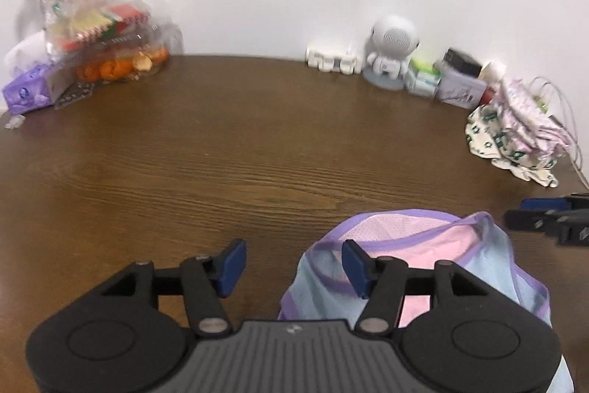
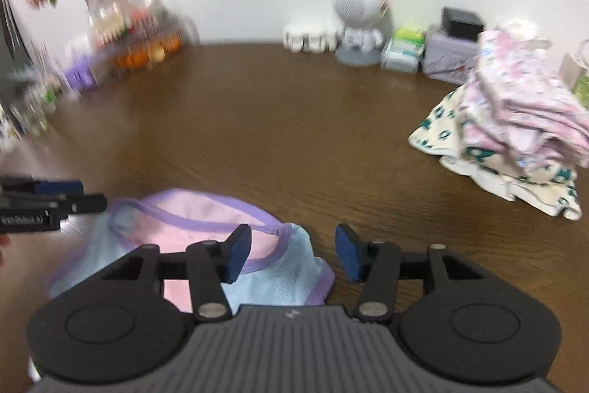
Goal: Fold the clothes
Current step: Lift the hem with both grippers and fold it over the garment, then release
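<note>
A small pink and light-blue garment [image 1: 441, 256] with purple trim lies crumpled on the brown wooden table [image 1: 239, 153]. My left gripper [image 1: 294, 267] is open over its left edge; the right blue pad [image 1: 355, 266] is above the cloth and the left pad over bare wood. My right gripper [image 2: 292, 255] is also open, at the garment's [image 2: 206, 231] right edge, with nothing pinched between its pads. Each gripper shows at the side of the other's view: right gripper [image 1: 548, 218], left gripper [image 2: 48, 203]. A stack of folded patterned clothes [image 2: 515, 135] sits at the right.
Along the wall stand a white robot figure [image 1: 392, 52], small boxes [image 1: 441, 80], a white adapter strip [image 1: 333, 61], and at the left a plastic bag of snacks and oranges [image 1: 106, 39], a purple tissue pack [image 1: 31, 91] and flowers. Cables trail beside the folded clothes [image 1: 515, 135].
</note>
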The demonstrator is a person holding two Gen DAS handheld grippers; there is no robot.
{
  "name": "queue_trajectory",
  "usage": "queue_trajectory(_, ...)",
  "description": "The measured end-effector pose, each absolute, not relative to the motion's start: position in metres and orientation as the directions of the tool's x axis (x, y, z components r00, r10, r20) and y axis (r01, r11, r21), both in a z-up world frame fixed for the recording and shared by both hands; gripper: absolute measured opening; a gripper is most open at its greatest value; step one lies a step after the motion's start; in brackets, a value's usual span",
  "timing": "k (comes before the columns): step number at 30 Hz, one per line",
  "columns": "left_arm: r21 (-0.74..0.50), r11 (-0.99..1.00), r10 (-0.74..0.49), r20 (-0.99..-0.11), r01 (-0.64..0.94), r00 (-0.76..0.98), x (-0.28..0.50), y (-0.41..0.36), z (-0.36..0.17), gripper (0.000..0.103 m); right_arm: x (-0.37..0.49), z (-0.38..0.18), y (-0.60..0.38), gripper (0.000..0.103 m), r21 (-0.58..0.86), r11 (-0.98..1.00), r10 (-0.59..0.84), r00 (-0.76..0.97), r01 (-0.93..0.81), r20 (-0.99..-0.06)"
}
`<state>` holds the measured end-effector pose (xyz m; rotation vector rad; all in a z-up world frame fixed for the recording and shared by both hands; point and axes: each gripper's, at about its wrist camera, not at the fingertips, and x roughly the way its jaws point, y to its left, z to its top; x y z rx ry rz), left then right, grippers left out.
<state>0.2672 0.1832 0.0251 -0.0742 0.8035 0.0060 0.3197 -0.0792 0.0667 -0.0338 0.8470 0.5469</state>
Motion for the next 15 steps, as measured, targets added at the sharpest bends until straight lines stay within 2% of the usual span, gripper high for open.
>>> queue_trajectory(2, -0.040, 0.999, -0.029, -0.711, 0.001, 0.703, 0.251, 0.179, 0.027, 0.054, 0.303, 0.075, -0.093, 0.052, 0.189, 0.849, 0.468, 0.538, -0.493, -0.701)
queue_trajectory(3, -0.028, 0.999, -0.035, -0.707, 0.022, 0.706, 0.243, 0.176, 0.027, 0.048, 0.293, 0.075, -0.097, 0.051, 0.175, 0.842, 0.471, 0.535, -0.511, -0.702)
queue_trajectory(4, -0.015, 0.999, -0.044, -0.705, 0.047, 0.708, 0.234, 0.172, 0.026, 0.041, 0.283, 0.076, -0.100, 0.049, 0.161, 0.833, 0.473, 0.531, -0.529, -0.703)
queue_trajectory(5, -0.004, 0.997, -0.055, -0.705, 0.074, 0.708, 0.226, 0.168, 0.024, 0.026, 0.272, 0.075, -0.103, 0.044, 0.148, 0.824, 0.476, 0.526, -0.548, -0.705)
queue_trajectory(6, 0.004, 0.995, -0.071, -0.706, 0.104, 0.705, 0.218, 0.163, 0.023, 0.017, 0.259, 0.072, -0.106, 0.042, 0.138, 0.810, 0.483, 0.514, -0.570, -0.709)
queue_trajectory(11, 0.059, 0.973, -0.116, -0.708, 0.221, 0.696, 0.169, 0.145, 0.015, 0.015, 0.196, 0.050, -0.118, 0.039, 0.105, 0.752, 0.507, 0.469, -0.651, -0.723)
queue_trajectory(15, 0.068, 0.962, -0.137, -0.719, 0.266, 0.681, 0.137, 0.139, 0.005, 0.018, 0.173, 0.042, -0.133, 0.039, 0.113, 0.758, 0.518, 0.486, -0.643, -0.704)
